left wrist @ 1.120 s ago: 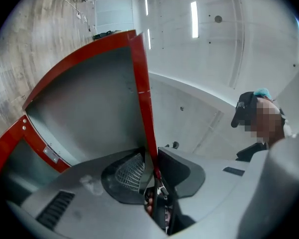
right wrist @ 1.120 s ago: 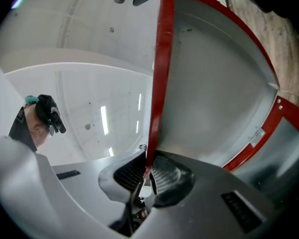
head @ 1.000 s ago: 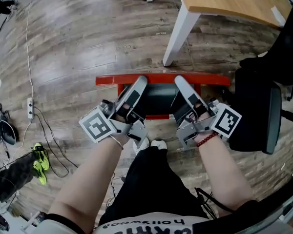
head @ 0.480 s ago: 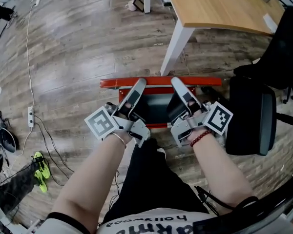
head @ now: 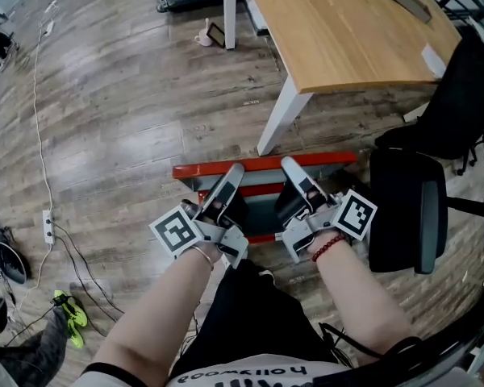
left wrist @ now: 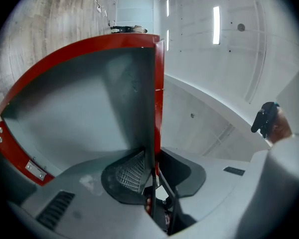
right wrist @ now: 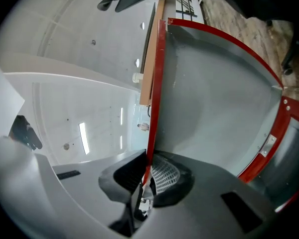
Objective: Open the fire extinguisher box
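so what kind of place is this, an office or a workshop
Most likely an office or lab workroom: a wooden-topped desk on white legs, a black office chair beside it, and a power strip with cables on the wood-plank floor. A red fire extinguisher box sits by the desk leg.

fire extinguisher box (head: 266,166): inside hidden | desk (head: 347,31): cut off at top

Person is wearing a white top (head: 185,377) with black lettering, black trousers (head: 250,317) and a red bead bracelet (head: 329,247) at the right wrist; the grey left gripper (head: 235,170) and right gripper (head: 289,164) are each bearing a black-and-white marker cube (head: 176,232).
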The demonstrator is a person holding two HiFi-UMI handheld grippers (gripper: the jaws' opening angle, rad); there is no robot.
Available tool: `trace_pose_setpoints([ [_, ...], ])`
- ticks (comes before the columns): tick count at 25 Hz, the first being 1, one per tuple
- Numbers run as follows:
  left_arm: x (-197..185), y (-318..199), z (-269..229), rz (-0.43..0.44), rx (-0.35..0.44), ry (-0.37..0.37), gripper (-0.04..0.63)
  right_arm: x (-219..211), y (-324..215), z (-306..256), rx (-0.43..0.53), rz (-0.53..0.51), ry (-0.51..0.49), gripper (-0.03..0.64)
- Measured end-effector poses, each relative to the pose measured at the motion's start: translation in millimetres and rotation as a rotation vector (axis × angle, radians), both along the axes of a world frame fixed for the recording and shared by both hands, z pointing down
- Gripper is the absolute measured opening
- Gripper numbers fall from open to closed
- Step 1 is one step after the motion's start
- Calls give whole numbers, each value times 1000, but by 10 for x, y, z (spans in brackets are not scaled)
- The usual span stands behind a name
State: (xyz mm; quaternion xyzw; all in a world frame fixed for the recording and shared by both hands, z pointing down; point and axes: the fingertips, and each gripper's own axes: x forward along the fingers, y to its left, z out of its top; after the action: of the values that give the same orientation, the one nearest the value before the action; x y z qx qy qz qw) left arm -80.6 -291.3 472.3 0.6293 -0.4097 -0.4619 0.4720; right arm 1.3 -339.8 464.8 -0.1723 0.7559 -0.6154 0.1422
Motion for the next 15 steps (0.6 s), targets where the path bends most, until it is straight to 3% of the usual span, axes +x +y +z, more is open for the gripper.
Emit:
trace_pose_setpoints([
  [5,-108,-184,51,14,-22,-1,77,-93,-186,79,-55,80,-6,32],
  [8,-226,-356,88,46,-34,-46,49,-183,-345,148,-76,104,9,32],
  [11,-257,-454,148,71,-52,-32,49,-234,-449,200,-100,110,2,32],
  [15,-370,-607,241,26,-74,-27,49,-273,-628,309,-119,115,2,32],
])
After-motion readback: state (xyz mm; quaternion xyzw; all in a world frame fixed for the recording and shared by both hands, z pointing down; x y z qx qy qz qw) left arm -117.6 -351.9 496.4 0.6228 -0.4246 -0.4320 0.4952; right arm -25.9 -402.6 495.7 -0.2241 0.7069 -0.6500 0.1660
